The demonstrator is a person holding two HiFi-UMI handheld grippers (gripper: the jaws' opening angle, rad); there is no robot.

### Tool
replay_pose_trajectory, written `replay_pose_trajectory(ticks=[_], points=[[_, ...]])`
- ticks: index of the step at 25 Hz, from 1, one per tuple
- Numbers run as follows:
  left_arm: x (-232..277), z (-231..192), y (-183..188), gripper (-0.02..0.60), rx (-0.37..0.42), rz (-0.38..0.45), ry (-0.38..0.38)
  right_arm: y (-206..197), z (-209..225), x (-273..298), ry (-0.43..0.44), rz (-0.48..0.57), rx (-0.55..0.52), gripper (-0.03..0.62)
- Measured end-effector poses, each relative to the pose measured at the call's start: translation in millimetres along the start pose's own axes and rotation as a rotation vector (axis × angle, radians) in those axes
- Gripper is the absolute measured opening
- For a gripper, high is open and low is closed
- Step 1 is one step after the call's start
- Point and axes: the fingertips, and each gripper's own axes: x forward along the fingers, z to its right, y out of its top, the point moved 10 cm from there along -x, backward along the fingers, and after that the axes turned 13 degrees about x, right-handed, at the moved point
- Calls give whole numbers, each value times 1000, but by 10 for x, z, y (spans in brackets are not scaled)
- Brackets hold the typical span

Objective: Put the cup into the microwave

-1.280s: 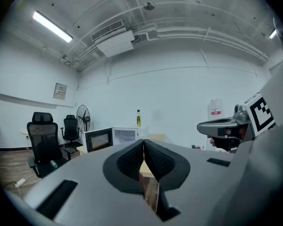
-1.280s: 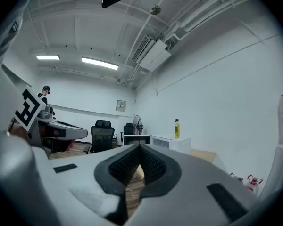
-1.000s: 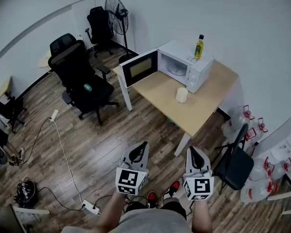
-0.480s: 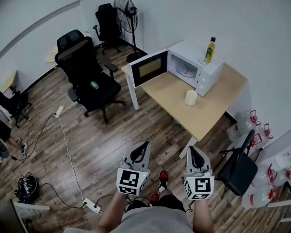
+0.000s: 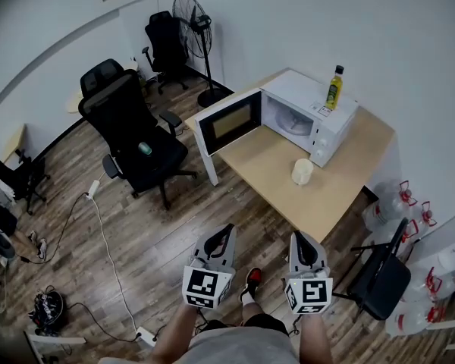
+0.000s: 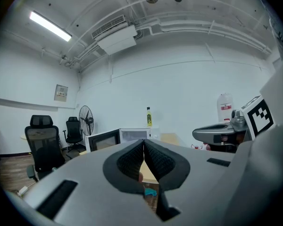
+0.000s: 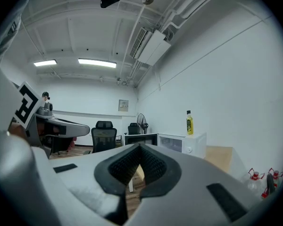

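White-ish cup (image 5: 302,171) stands upright on the wooden table (image 5: 265,161), right of centre, just in front of the open microwave (image 5: 307,112). It's well up-frame from both grippers. The right gripper (image 5: 298,238) looks nearer, almost straight below it. Its jaws and the left gripper (image 5: 225,229)'s are pressed together, empty.

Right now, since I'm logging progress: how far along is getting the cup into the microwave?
Done: the microwave door stands open. In hand: nothing; the left tongs and right tongs are shut and empty, short of the table. Left: grasp the cup, standing on the table near the microwave, and set it inside.
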Motion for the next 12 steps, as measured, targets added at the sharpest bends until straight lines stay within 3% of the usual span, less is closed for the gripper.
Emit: replay_pose_trajectory(ticks=[12], points=[[1674, -463, 19, 25, 29, -22, -143, 90, 817, 1199, -150, -11, 56, 18]])
